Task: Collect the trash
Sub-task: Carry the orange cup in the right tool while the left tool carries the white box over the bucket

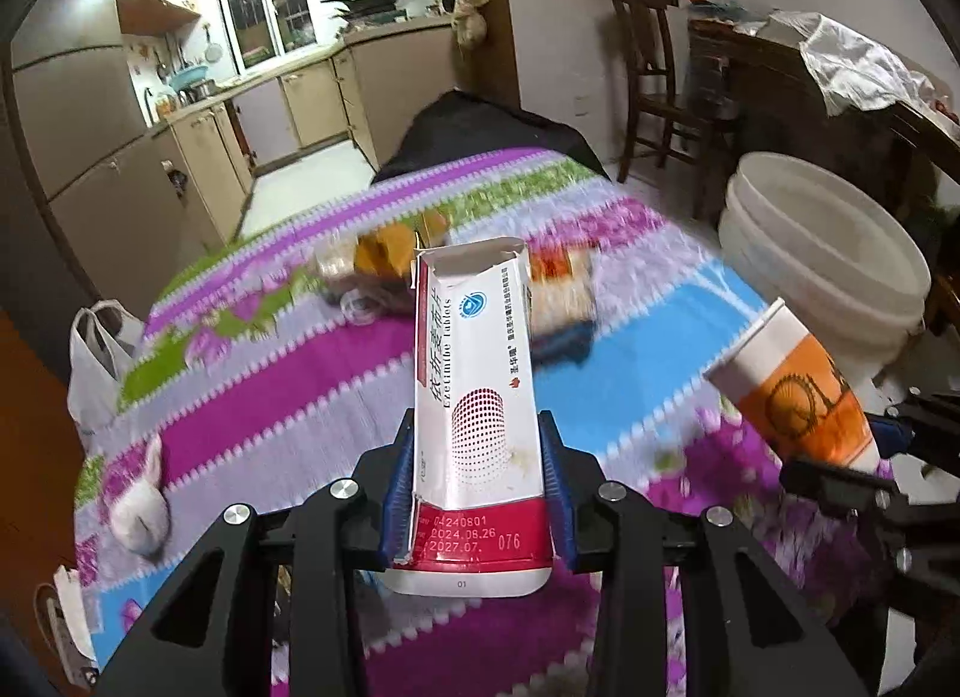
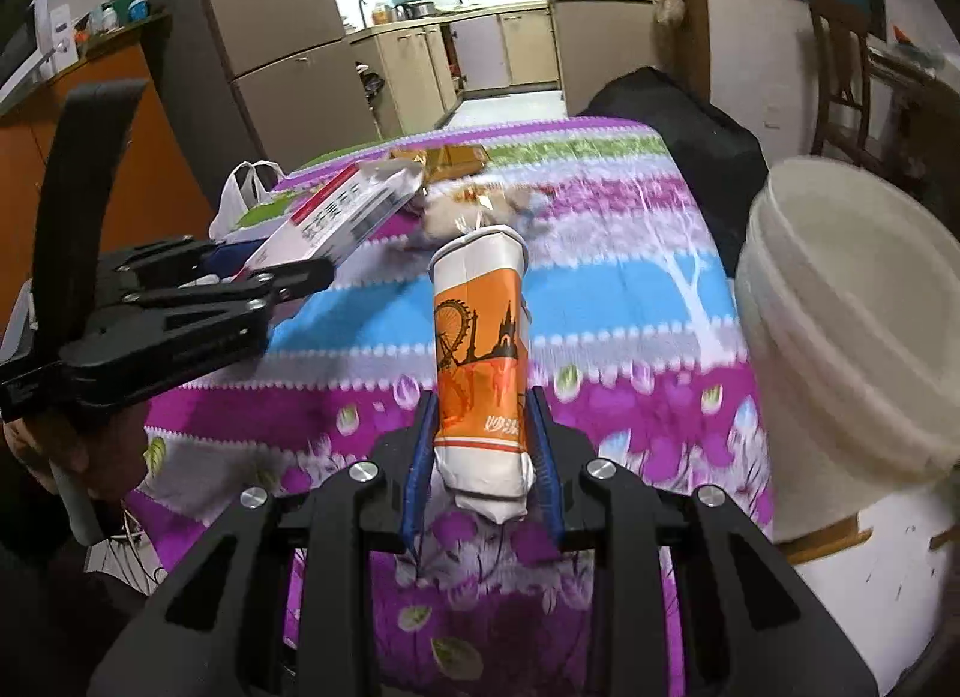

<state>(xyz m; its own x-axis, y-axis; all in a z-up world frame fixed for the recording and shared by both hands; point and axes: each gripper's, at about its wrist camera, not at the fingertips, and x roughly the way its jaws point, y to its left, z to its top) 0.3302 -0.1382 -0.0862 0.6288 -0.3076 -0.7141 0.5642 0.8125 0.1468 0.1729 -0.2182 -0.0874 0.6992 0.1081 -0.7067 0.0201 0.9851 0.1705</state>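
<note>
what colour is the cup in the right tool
Orange and white paper cup with a black skyline print; right wrist view shows it best.

Torn pill box (image 1: 474,397), squashed orange cup (image 2: 480,361)

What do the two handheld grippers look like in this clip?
Both are alike: the left gripper and right gripper have angular matte-black linkage arms with round silver bolts, and ribbed blue pads lining the fingers. In the right camera, the left one shows a tall black upright above its frame. No cables show.

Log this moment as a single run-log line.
left hand-held gripper: shut on medicine box | right hand-held gripper: shut on paper cup | white bucket: nearby
</note>
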